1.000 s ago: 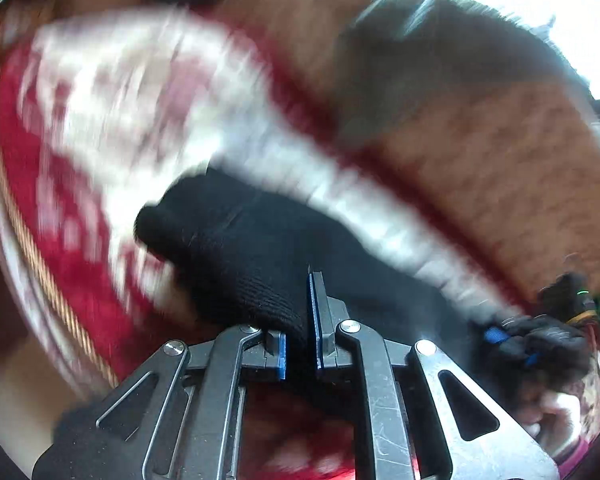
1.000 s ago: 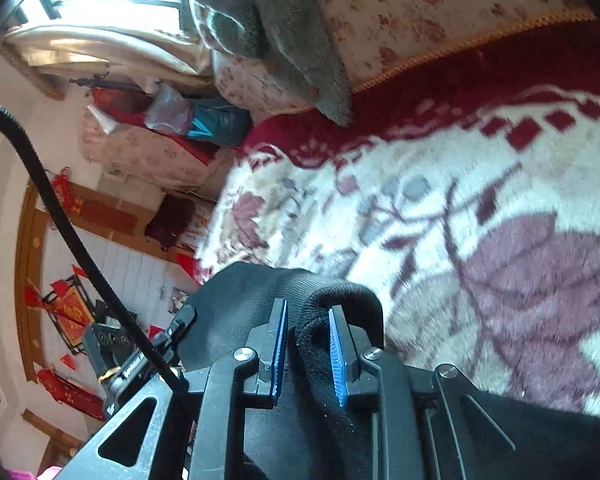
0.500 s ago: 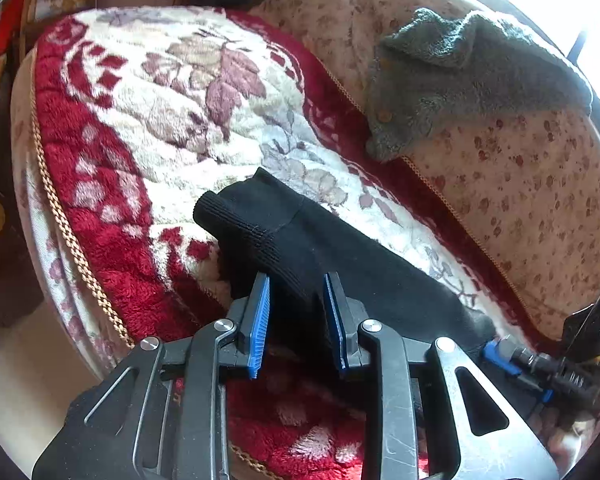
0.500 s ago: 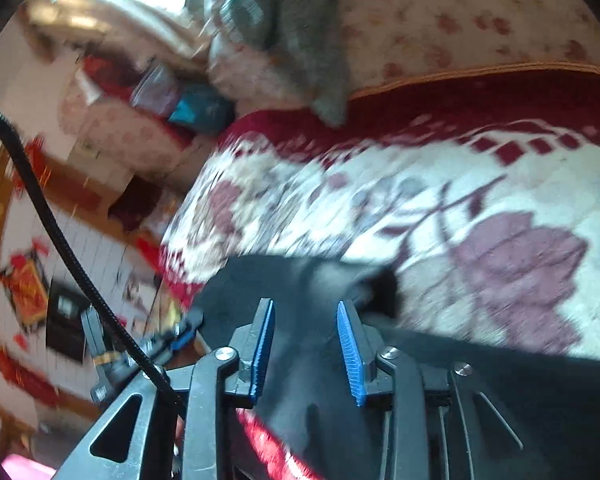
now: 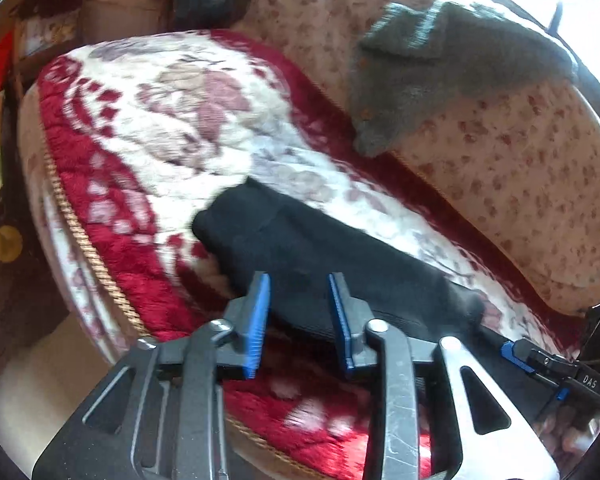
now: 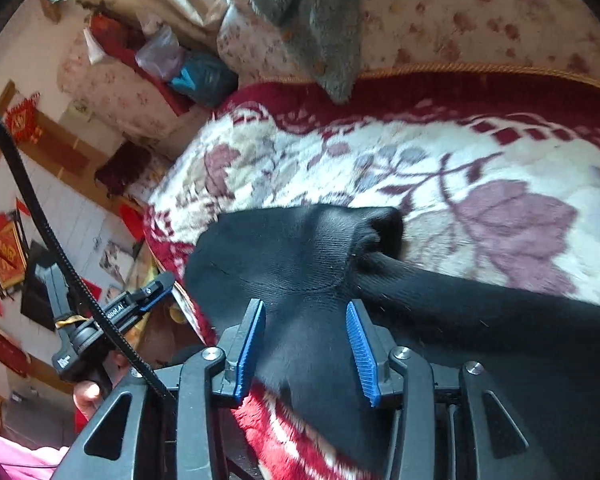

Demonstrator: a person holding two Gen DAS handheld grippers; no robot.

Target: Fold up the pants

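Observation:
The black pants (image 5: 300, 248) lie folded on the red and cream floral sofa blanket (image 5: 172, 112). My left gripper (image 5: 300, 308) is open, its blue pads on either side of the pants' near edge, gripping nothing. In the right wrist view the pants (image 6: 300, 256) lie bunched, with a raised fold at the far end. My right gripper (image 6: 306, 340) is open just above the black cloth. The left gripper also shows in the right wrist view (image 6: 116, 312), at the left by the sofa's edge. The right gripper shows at the lower right of the left wrist view (image 5: 540, 360).
A grey fleece garment (image 5: 440, 64) hangs over the floral sofa backrest (image 5: 520, 168). The sofa's front edge with gold cord (image 5: 80, 232) drops to the floor at the left. Bags (image 6: 196, 72) sit on a neighbouring seat. A black cable (image 6: 40, 216) crosses the right wrist view.
Both grippers have let go of the black pants and opened. Both have drawn back a little, and the pants now rest on the blanket.

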